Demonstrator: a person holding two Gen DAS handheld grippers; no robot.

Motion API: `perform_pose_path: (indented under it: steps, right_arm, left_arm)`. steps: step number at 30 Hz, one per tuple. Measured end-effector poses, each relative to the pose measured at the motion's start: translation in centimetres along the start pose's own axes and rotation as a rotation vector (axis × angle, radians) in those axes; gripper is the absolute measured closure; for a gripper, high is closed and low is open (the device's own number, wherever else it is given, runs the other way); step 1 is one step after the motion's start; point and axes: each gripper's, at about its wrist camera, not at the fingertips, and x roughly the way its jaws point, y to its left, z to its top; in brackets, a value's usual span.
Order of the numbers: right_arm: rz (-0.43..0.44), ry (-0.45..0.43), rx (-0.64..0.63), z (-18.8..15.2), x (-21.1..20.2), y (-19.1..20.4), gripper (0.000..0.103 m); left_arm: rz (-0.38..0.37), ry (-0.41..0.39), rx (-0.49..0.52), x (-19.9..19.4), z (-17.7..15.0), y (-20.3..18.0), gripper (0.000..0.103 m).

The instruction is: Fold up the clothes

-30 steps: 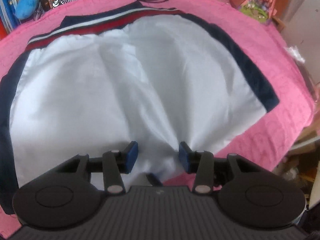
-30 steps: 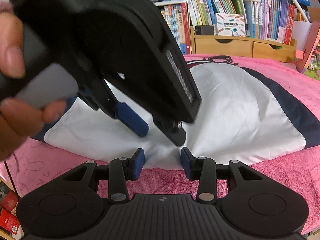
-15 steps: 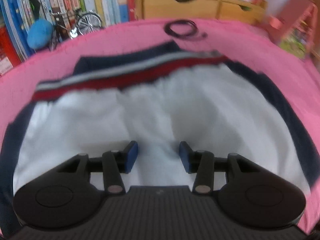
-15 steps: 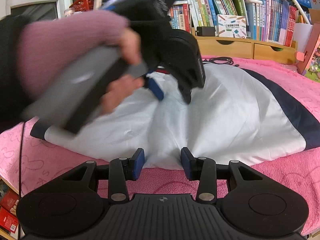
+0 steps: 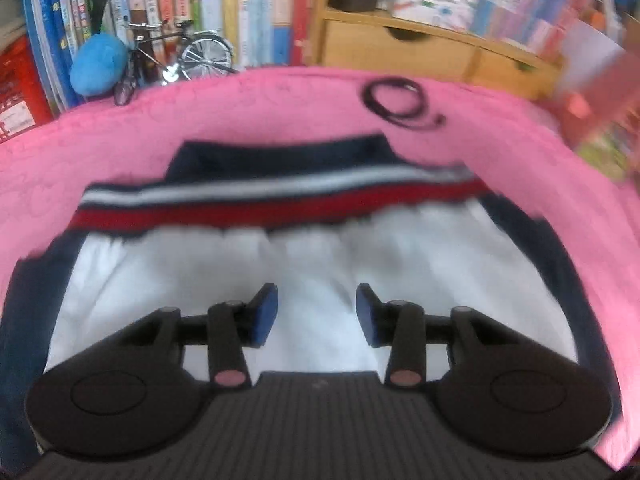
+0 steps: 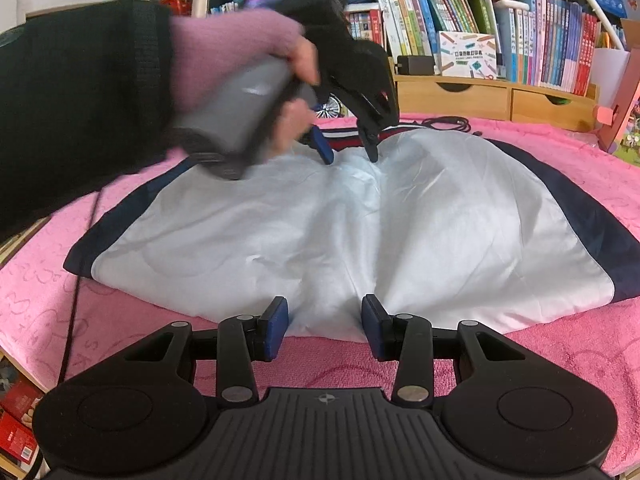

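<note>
Book spines [image 6: 560, 40] — lettering too small to read.

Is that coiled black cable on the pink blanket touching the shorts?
Apart. The left wrist view shows bare pink blanket between the coiled black cable and the navy waistband of the shorts.

Crowded bookshelves [image 6: 540, 40] stand behind wooden drawers [image 6: 492, 98].

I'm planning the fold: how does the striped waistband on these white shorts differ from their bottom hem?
The red, white and navy striped waistband is gathered, lying far off by the coiled black cable. The plain white bottom hem is smoother, lying nearest. Both rest on the pink blanket.
</note>
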Motion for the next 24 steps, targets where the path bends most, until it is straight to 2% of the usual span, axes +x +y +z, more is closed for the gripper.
perform_pose_path:
  steps: [4, 8, 12, 14, 20, 24]
  right_arm:
    - [0.003, -0.003, 0.004, 0.0, 0.1, -0.1, 0.062]
    - [0.001, -0.006, 0.002, 0.0, 0.2, 0.1, 0.062]
    - [0.000, -0.006, 0.001, 0.0, 0.2, 0.2, 0.062]
    - [0.001, -0.005, 0.000, 0.1, 0.2, 0.1, 0.062]
    - [-0.002, -0.006, -0.007, 0.1, 0.3, 0.2, 0.062]
    - [-0.003, -0.006, -0.010, 0.2, 0.4, 0.3, 0.062]
  left_arm:
    - [-0.060, 0.023, 0.048, -3.4, -4.1, -0.1, 0.063]
    - [-0.134, 0.096, 0.067, -5.6, -7.8, -0.7, 0.063]
    - [-0.136, 0.154, 0.078, -5.2, -9.5, -1.0, 0.063]
    - [-0.125, 0.152, 0.062, -4.3, -9.5, -0.8, 0.064]
    - [-0.091, 0.066, 0.038, -2.6, -7.2, -0.7, 0.063]
    - [-0.025, 0.011, 0.035, -0.6, -4.6, -0.9, 0.063]
